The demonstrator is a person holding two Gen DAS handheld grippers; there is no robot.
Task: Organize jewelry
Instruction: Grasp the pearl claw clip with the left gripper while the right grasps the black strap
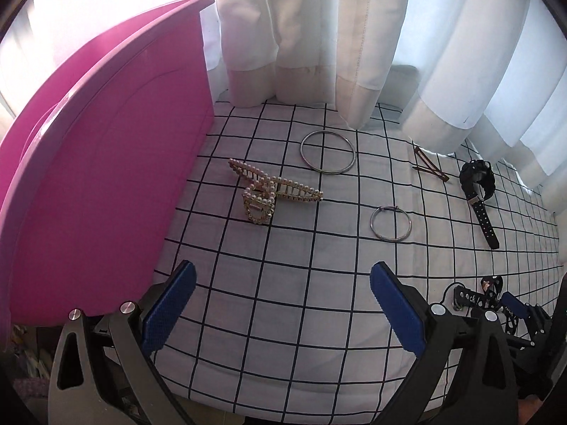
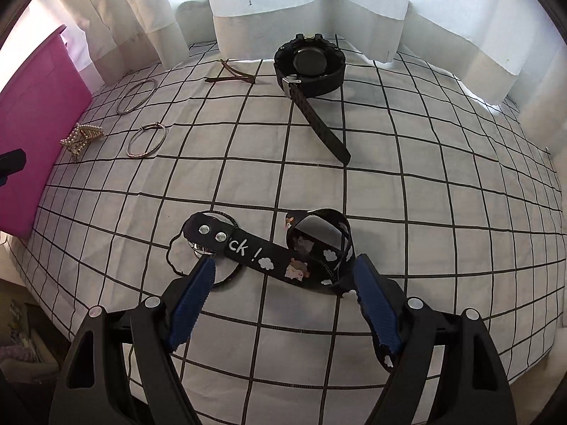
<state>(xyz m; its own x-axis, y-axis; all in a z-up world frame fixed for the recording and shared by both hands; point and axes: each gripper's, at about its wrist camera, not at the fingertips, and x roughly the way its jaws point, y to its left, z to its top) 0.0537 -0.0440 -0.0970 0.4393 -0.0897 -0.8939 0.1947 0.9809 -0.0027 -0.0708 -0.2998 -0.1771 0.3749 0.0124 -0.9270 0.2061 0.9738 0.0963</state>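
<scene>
Right tongs (image 2: pixel 285 276) wide, low astride printed strap (image 2: pixel 283 258); left tongs (image 1: pixel 283 283) wide — level above sheet (image 1: pixel 283 318)

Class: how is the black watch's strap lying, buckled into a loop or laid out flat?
Buckled: the black watch strap forms a closed loop through its metal buckle, with only the tail lying flat on the sheet.

The right gripper (image 2: pixel 283 279) is hanging with its jaws wide apart around a black printed strap (image 2: pixel 269 251) that is lying on the checked sheet (image 2: pixel 425 184); beyond, a black watch (image 2: pixel 310 65) is resting.
</scene>
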